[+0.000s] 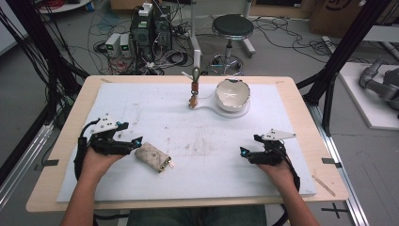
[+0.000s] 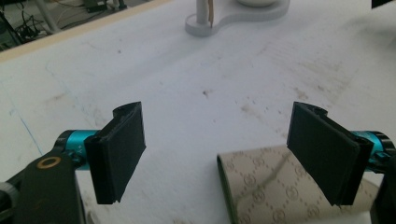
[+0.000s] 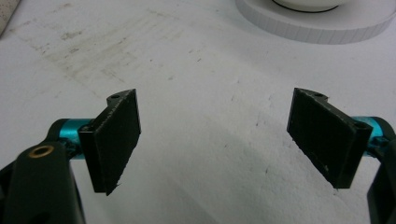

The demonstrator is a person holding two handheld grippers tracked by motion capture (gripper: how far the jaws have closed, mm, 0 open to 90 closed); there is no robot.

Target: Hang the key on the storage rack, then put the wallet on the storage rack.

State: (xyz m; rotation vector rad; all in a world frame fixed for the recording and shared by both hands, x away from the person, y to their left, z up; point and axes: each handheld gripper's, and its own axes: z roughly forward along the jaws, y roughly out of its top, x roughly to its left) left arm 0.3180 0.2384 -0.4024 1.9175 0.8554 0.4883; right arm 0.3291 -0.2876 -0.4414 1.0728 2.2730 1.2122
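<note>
my left gripper (image 1: 136, 141) sits low over the white mat (image 1: 155, 108), toward the bench's left edge and near its front. jaws wide apart, pads gripping nothing. no earlier look to set it against.

the pouch (image 1: 152, 157) is a small beige case with a printed pattern, lying flat on the mat just right of my left gripper's tips, left of the bench's middle and near the front edge. a small metal clasp or ring shows at its right end. in the left gripper view the pouch (image 2: 275, 186) lies under and beside the right-hand pad, its near edge reaching into the gap between the jaws; the other pad stands over bare mat. i cannot tell whether the pad touches the fabric or hangs just above it.

my right gripper (image 1: 242, 151) rests low over the mat toward the bench's right edge, near the front, tips pointing left. in the right gripper view the jaws stand wide, bare stained mat between them, nothing held.

far side of the bench, about mid-width: a white bowl (image 1: 232, 94) on a flat white base (image 1: 237, 112). a thin post (image 1: 195, 77) rises from the base's left end, with a small brown thing (image 1: 193, 100) hanging from it, too small to name.

both grippers well apart from the bowl and from each other.
</note>
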